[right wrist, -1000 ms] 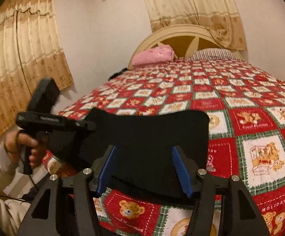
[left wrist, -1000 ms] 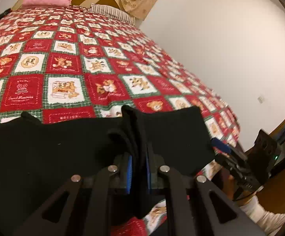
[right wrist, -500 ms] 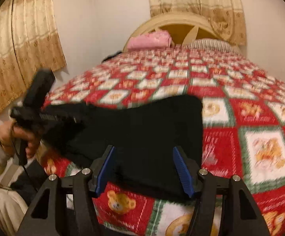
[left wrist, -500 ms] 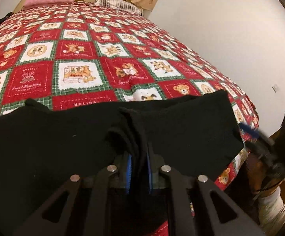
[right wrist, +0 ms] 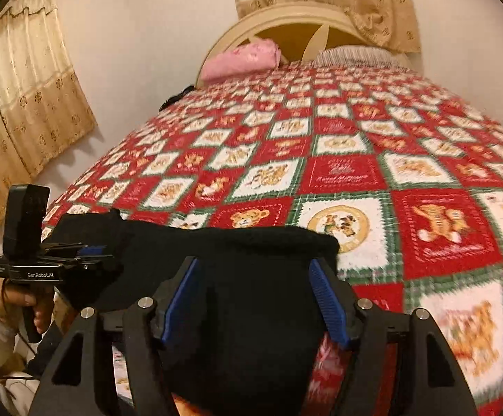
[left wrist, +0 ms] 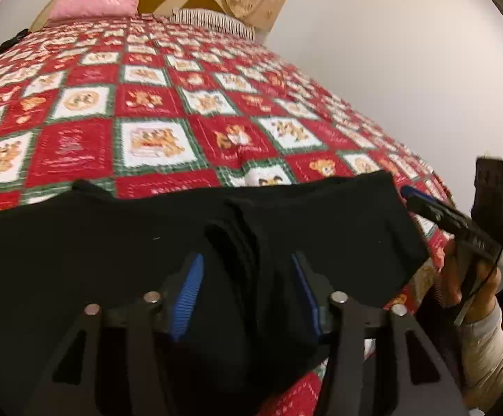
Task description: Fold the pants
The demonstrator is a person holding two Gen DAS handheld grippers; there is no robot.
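Observation:
Black pants [left wrist: 112,249] lie spread across the near edge of the bed, also seen in the right wrist view [right wrist: 237,253]. My left gripper [left wrist: 246,277] is open, its blue pads on either side of a bunched ridge of the black fabric. My right gripper [right wrist: 254,294] is open over the right end of the pants, with black cloth between its pads. Each gripper shows in the other's view: the right one [left wrist: 424,204] at the pants' right corner, the left one [right wrist: 88,253] at the left end.
The bed is covered by a red, green and white teddy-bear quilt [right wrist: 355,173]. A pink pillow [right wrist: 244,57] and a striped pillow [right wrist: 355,55] lie at the headboard. Beige curtains [right wrist: 26,104] hang on the left; a white wall [left wrist: 407,52] runs along the right.
My left gripper was shut on a fold of the pants and has now opened. The pants lie lower and flatter on the bed. My right gripper stayed open and shifted slightly.

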